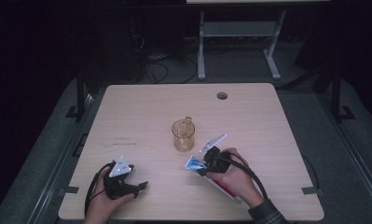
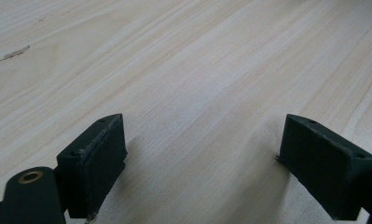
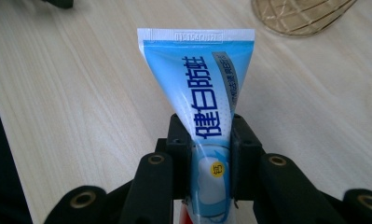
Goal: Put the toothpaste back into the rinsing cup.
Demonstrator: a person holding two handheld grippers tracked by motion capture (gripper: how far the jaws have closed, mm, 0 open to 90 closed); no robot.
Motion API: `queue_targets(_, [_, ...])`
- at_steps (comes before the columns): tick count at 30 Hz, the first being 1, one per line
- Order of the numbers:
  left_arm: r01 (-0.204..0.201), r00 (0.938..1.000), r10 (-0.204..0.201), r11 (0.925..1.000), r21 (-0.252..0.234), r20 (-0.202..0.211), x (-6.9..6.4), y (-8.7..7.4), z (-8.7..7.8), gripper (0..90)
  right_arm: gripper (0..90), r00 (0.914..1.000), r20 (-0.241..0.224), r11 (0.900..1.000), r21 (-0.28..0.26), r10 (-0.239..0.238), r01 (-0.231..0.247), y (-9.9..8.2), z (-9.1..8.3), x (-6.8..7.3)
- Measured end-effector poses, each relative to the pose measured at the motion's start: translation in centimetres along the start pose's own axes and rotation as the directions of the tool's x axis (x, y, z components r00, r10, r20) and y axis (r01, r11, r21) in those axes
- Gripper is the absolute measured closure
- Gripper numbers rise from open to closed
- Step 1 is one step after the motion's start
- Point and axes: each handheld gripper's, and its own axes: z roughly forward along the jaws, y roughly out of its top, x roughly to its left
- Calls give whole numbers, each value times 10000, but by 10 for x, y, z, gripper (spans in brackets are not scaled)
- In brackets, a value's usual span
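A blue and white toothpaste tube [image 3: 207, 88] with dark blue lettering sticks out flat-end first from my right gripper [image 3: 210, 135], whose jaws are shut on its body. In the high view that right gripper [image 1: 203, 161] holds the toothpaste tube [image 1: 193, 163] just off the table's front right, a little below an amber glass mug [image 1: 182, 135] standing upright mid-table. My left gripper [image 1: 139, 185] rests low at the front left, pointing right. Its jaws stand wide open over bare wood [image 2: 202, 93], with nothing between the pads [image 2: 102, 154].
The light wooden table [image 1: 146, 107] has a round cable hole [image 1: 222, 95] near its far edge. The amber mug's base [image 3: 300, 16] shows at the top of the right gripper view. A desk frame and cables lie on the dark floor beyond.
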Motion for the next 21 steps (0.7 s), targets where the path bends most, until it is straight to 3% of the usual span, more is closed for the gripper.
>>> queue_targets(12, [7, 10000, -7, 10000, -1, -4, 0, 0, 0, 131, 739, 9984, -312, 9922, -1144, 469, -502, -6, -22, -12])
queue_targets(21, [48, 10000, -48, 10000, -39, -4, 0, 0, 0, 131, 739, 9939, -657, 9751, -1977, 887, -1001, -10, -40, -21])
